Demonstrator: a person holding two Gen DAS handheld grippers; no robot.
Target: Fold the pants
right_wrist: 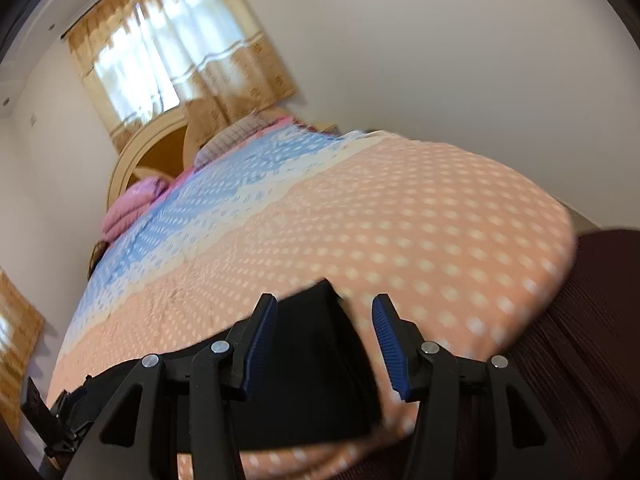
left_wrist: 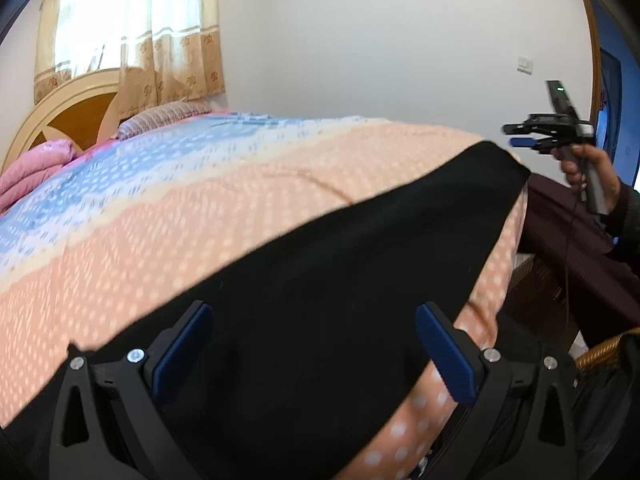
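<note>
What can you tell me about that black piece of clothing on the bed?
The black pants look like plain, matte, smooth fabric without visible pattern. They lie flat in a long band along the near edge of the bed, on the orange dotted bedspread, one end forming a clean corner at the bed's right side. Pockets, waistband or seams cannot be made out. Both the left gripper and the right gripper stand open above them, pads not pressing the cloth.

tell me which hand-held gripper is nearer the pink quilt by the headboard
Left. The left hand-held gripper hangs open over the black pants, on the side of the bed where the pink quilt lies. The right hand-held gripper is at the pants' far end.
</note>
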